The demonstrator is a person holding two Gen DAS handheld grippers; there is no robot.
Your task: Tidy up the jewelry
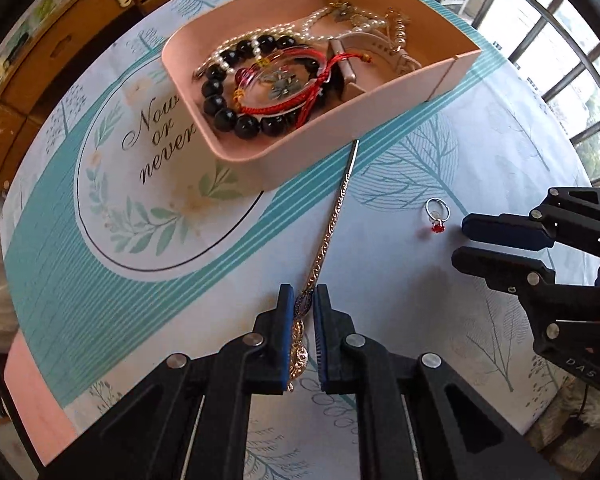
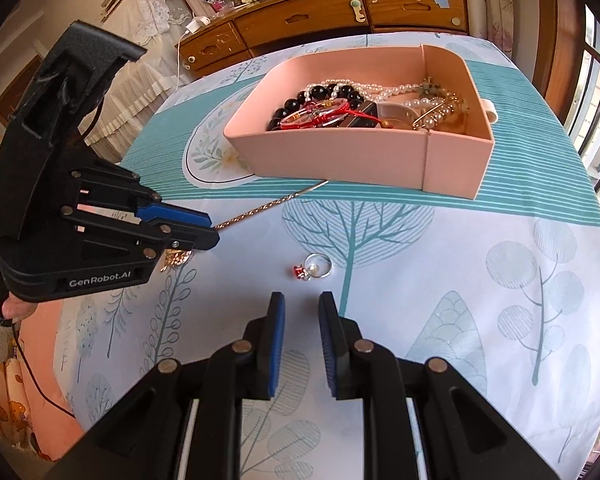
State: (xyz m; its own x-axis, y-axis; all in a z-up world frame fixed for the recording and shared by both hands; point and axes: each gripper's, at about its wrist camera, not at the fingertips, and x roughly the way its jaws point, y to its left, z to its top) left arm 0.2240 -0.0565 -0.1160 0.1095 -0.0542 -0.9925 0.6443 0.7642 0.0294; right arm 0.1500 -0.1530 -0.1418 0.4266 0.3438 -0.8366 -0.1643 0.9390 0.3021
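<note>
- Left gripper (image 1: 303, 334): jaws clamped on the ornate head end of a long metal hairpin (image 1: 332, 224); blue pads are pressed on both sides of it, gold charms dangle between the fingers.
- In the right wrist view the left gripper (image 2: 208, 232) is seen from the side, pointed down at the table, hairpin shaft (image 2: 268, 208) sticking out of the tips.
- Hairpin shaft lies along the tablecloth (image 1: 380, 264); its pointed tip ends just beside the near wall of the pink box (image 1: 400, 92).
- Right gripper (image 2: 301, 344): jaws narrowly apart, nothing between the pads, held above the cloth.
- A silver ring with a red stone (image 2: 314, 269) lies on the cloth just ahead of the right fingertips, not touched; a pearl-like bead is seen at it.
- Pink box (image 2: 340, 152) already holds a black bead bracelet (image 1: 224, 114), a red cord bracelet (image 1: 284, 92), pearl strands (image 2: 384, 89), a watch strap.
- A wooden drawer cabinet (image 2: 320, 16) stands beyond the table.
</note>
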